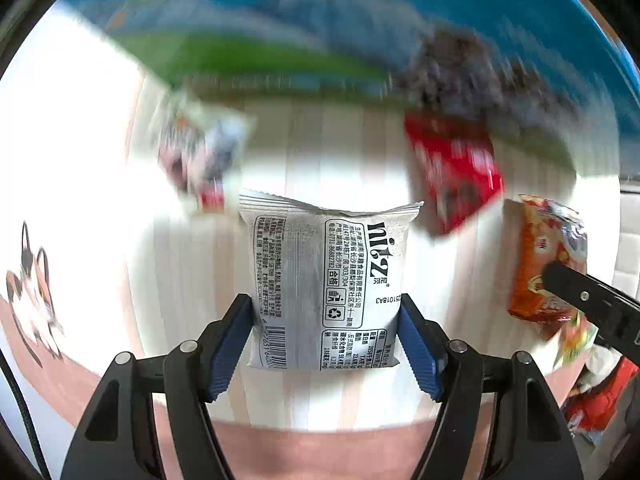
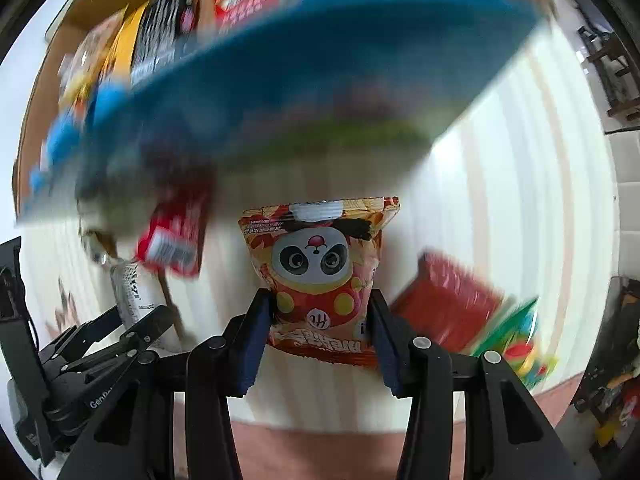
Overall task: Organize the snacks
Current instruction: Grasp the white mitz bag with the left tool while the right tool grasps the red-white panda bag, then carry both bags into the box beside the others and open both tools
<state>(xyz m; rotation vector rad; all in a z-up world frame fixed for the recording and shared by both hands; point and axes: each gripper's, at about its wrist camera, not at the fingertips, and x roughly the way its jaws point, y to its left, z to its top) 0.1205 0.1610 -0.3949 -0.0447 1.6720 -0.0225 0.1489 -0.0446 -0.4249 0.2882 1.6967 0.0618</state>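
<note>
Left gripper [image 1: 326, 318] pinches a grey snack packet [image 1: 326, 280] at centre frame, blue pads [image 1: 414, 344] pressed on both its sides; packet sharp, striped table [image 1: 304, 152] behind it blurred; red packet [image 1: 452, 176] upper right, another blurred packet [image 1: 200, 160] upper left; big blue bag [image 1: 360, 12] across the top. Right gripper [image 2: 320, 320] clamps an orange panda packet [image 2: 318, 276] at centre of its view, pads tight on both edges; same packet shows at right edge of left view; red packet [image 2: 448, 304] lower right, green packet [image 2: 516, 336] beside it; cardboard box [image 2: 132, 20] of snacks upper left.
</note>
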